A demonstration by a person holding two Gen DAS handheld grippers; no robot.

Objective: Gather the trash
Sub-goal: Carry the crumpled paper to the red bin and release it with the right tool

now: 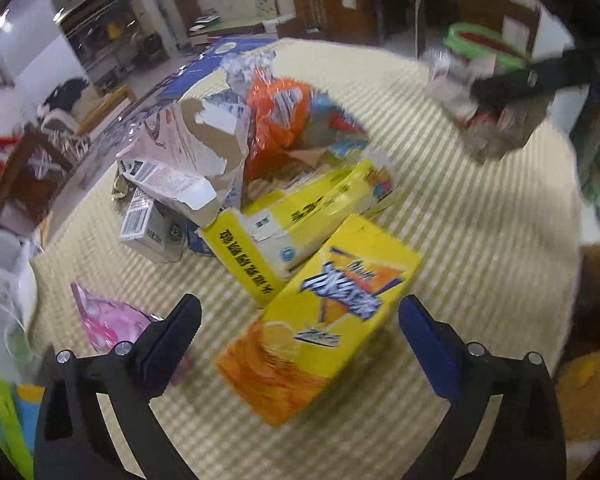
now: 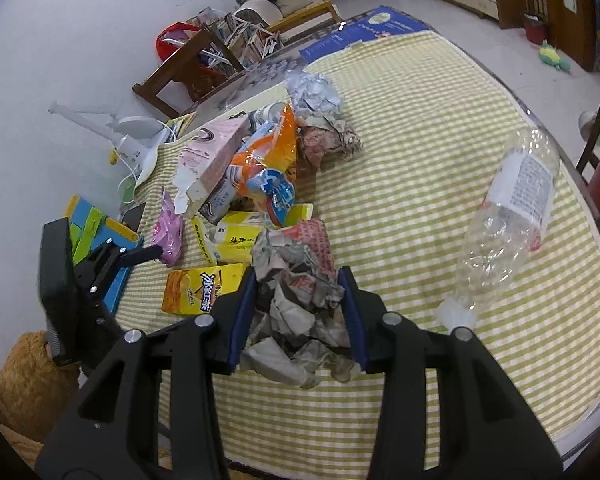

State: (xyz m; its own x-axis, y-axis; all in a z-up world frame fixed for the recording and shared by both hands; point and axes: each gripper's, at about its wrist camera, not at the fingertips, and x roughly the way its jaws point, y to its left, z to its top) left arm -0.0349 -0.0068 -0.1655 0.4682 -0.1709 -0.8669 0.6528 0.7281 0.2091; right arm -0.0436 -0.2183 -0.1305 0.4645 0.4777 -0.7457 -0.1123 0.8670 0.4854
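The right gripper [image 2: 299,312] is clamped on a crumpled wad of newspaper [image 2: 296,292], held clear of the green-checked tablecloth [image 2: 420,208]; the left gripper [image 1: 300,332] stands wide apart with nothing pressed, its blue pads flanking a yellow drink carton [image 1: 320,320] that lies flat on the cloth. To do this well, I judge the right should keep a firm squeeze so the loose paper does not shed on the way to a bin, while the left drops lower and closes across the carton's narrow sides. Only the right wrist view shows the crushed clear plastic bottle [image 2: 508,228] lying apart from the pile; the left view shows the torn cardboard box [image 1: 192,160] closely.
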